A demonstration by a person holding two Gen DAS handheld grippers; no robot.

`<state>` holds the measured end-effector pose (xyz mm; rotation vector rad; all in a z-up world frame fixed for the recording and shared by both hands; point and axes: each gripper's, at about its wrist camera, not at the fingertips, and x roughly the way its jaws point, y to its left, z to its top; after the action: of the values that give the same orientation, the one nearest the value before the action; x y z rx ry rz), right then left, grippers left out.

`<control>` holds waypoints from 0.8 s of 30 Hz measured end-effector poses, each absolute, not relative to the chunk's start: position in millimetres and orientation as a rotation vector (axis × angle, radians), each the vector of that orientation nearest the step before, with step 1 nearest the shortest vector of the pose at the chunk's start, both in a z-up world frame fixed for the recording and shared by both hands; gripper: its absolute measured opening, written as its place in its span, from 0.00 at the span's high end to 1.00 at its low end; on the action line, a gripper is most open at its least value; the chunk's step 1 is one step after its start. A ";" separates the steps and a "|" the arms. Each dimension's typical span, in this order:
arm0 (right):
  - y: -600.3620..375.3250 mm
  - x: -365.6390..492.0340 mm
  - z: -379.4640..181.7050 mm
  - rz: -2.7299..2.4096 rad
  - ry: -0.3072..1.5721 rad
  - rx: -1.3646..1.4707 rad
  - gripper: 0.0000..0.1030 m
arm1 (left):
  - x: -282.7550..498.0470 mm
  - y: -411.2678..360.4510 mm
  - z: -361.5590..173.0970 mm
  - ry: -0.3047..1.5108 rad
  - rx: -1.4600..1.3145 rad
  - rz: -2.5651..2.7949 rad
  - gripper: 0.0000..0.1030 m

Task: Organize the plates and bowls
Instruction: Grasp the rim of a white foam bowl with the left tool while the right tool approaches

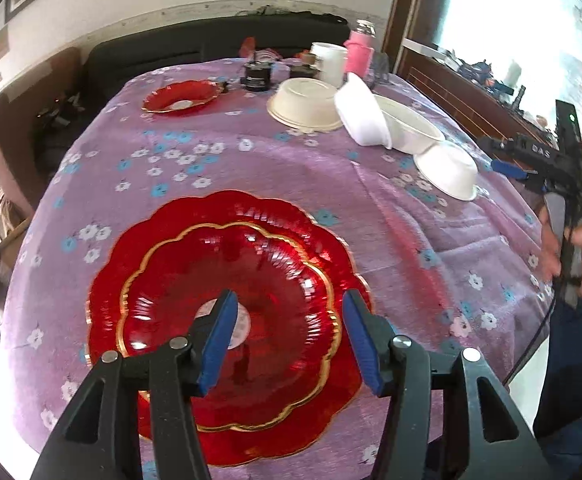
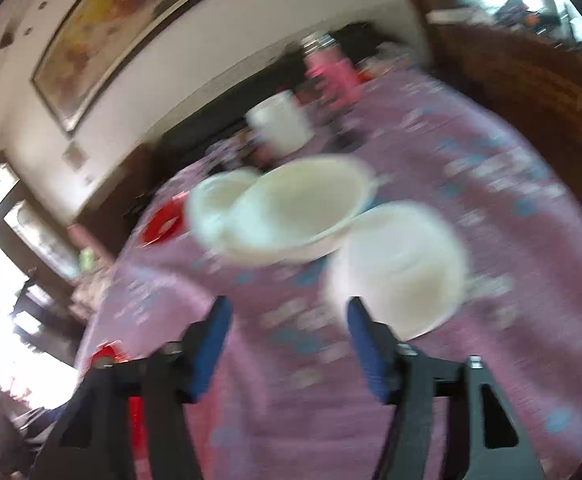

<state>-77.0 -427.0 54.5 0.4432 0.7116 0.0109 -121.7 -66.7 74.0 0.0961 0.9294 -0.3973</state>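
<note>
— How are the tongs posed?
— The left gripper (image 1: pixel 291 344) is tilted down over the stacked red plates (image 1: pixel 227 320), jaws parted, nothing clamped. The right gripper (image 2: pixel 287 344) is held open above the purple tablecloth (image 2: pixel 491 240), empty.

— Where are the dishes found?
— The red stack is seen directly beneath the left pads. A white bowl (image 2: pixel 399 268) is placed just beyond the right finger, with nested white bowls (image 2: pixel 291 208) farther back.

— What is shown in one view only?
— From the left wrist, the person's right hand (image 1: pixel 579 256) is seen gripping its tool, and a far red plate (image 1: pixel 181 97) is sharp; the right view is blurred.
</note>
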 end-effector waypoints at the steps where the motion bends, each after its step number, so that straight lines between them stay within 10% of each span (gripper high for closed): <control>1: -433.8 -74.7 55.3 -0.014 0.715 0.417 0.20 | -121.4 -69.3 73.0 0.932 0.098 -0.404 0.48; 19: -422.5 -3.5 67.2 0.090 0.628 0.520 0.18 | -8.5 -175.7 148.2 0.966 0.010 -0.414 0.49; 24: -444.1 -5.1 51.5 0.107 0.651 0.590 0.18 | 51.5 -209.3 133.2 1.052 -0.049 -0.404 0.67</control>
<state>-5.1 -444.1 51.5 0.5901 0.6506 0.1075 51.5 -209.3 133.2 -0.0495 1.0517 -0.4040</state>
